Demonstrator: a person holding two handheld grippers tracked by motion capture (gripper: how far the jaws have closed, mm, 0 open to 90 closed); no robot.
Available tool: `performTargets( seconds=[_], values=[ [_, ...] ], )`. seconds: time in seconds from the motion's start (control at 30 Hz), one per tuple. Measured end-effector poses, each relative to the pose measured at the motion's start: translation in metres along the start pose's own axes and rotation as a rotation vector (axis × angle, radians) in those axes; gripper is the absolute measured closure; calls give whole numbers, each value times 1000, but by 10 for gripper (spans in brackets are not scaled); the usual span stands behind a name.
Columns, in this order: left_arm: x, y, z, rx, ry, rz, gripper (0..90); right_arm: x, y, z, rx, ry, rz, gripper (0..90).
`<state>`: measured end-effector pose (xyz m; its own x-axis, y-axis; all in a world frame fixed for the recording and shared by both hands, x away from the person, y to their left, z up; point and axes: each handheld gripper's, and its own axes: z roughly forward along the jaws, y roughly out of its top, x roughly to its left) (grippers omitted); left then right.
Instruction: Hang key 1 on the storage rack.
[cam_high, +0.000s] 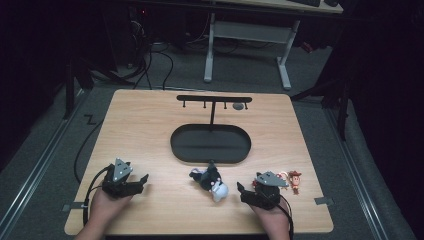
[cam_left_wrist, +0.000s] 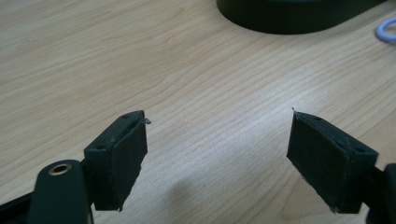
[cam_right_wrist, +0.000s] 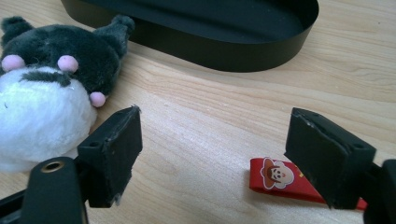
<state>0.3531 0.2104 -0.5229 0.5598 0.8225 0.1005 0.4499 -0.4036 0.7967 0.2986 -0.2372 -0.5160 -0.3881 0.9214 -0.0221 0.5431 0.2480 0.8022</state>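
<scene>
The table (cam_high: 150, 125) is seen from above in the high view, facing twelve o'clock. Each gripper view is taken low and close over the wood. The tray (cam_high: 210, 144) is shared by all views, at twelve o'clock (cam_right_wrist: 196, 51) in the right one and one o'clock (cam_left_wrist: 289, 18) in the left.

The room lay dark, with the light falling mostly on a light wooden table (cam_high: 150, 120) whose grain ran across its top. Two pieces of grey tape (cam_high: 324, 201) marked its near corners. Around it spread a grey floor (cam_high: 320, 135), crossed on the left and on the right by pale metal rails (cam_high: 40, 165) that ran from near to far. Beyond the far edge stood a white-framed desk (cam_high: 250, 35) on two feet, its wooden top just caught at the upper border. Black cables (cam_high: 150, 60) trailed over the floor at the far left, beside dark stands and equipment too dim to tell apart. The far walls were lost in shadow.
</scene>
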Motion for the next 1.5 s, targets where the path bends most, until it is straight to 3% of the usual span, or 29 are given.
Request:
performTargets(
  seconds=[0.13,0.4,0.57,0.7,0.83,1.17,1.23,1.27,1.33,1.37,1.5],
  values=[
    [-1,1,3,-3,-5,4,203,-1,-2,1,11,0,-19,163],
    [-5,0,1,-12,-21,10,202,-2,-3,-3,1,-1,-7,160],
    [-9,0,4,8,-25,39,201,1,-5,-3,-6,-1,-11,160],
    [-13,-1,3,-1,-18,46,197,0,-2,-2,-37,-1,-7,160],
    [-17,-1,3,-8,-30,69,199,-1,-1,0,-33,1,-18,159],
    [-18,-5,-2,-9,-45,80,199,-1,2,-1,-51,-17,-5,160],
    [-16,-6,-4,-6,-48,75,199,0,3,3,-38,-19,-5,160],
    [-15,-6,-6,-14,-47,69,199,-1,5,5,9,-26,-7,164],
    [-15,-6,-7,-17,-46,67,200,-1,5,5,24,-29,-9,168],
    [-15,-5,-8,-29,-43,61,200,-3,5,4,64,-31,-2,177],
    [-14,-4,-9,-36,-43,57,200,-5,7,3,122,-27,-12,181]
  ],
)
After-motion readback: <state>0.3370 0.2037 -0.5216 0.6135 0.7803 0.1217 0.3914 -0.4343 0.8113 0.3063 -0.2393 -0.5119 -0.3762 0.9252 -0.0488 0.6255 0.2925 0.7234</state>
